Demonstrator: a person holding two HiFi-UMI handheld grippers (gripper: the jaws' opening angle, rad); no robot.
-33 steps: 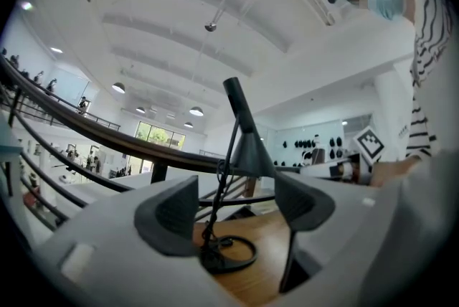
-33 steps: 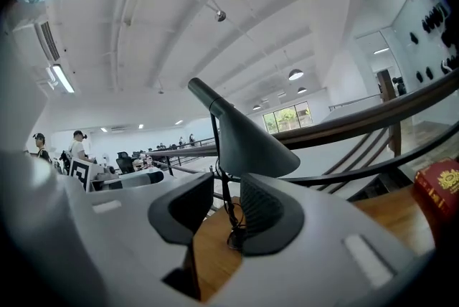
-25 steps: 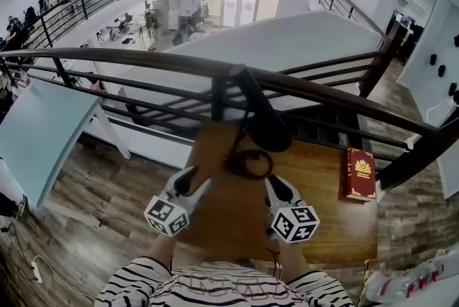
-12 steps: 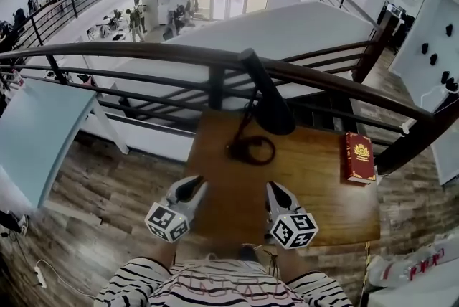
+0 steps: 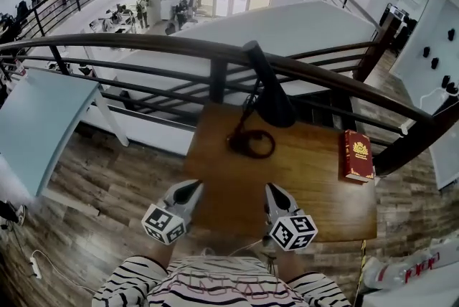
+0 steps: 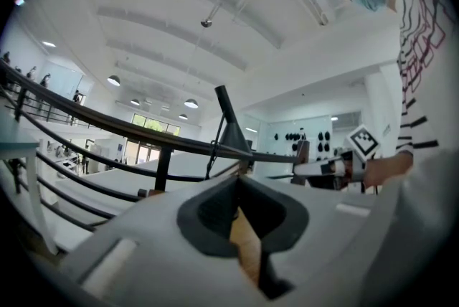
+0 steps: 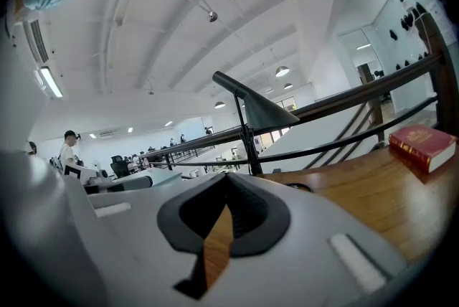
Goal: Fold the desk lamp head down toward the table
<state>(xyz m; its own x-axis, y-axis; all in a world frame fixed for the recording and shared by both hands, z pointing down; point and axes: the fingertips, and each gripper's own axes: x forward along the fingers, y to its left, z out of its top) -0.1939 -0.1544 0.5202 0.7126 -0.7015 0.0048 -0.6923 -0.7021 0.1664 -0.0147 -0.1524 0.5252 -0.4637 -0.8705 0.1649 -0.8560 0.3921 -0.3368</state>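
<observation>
Fingers (image 5: 188,192) of the left gripper (image 5: 194,185) have just clenched empty, the right gripper (image 5: 271,189) likewise clenched empty, at the table's (image 5: 315,180) near edge. Desk lamp (image 5: 271,101) stands far centre, head raised before the railing (image 5: 143,46). Right of it lies the red book (image 7: 423,144), plain in the right gripper view but not made out in the left's.

Book (image 5: 356,155) title unreadable; lamp base (image 5: 251,144) hidden in left gripper view.

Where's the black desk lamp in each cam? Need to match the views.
Head view: black desk lamp upper centre, crossing the dark handrail.
Left gripper view: lamp at centre, cone head against the rail.
Right gripper view: lamp at centre, its head reaching right.
Shared landmark: the handrail, right behind the lamp in all three.
</observation>
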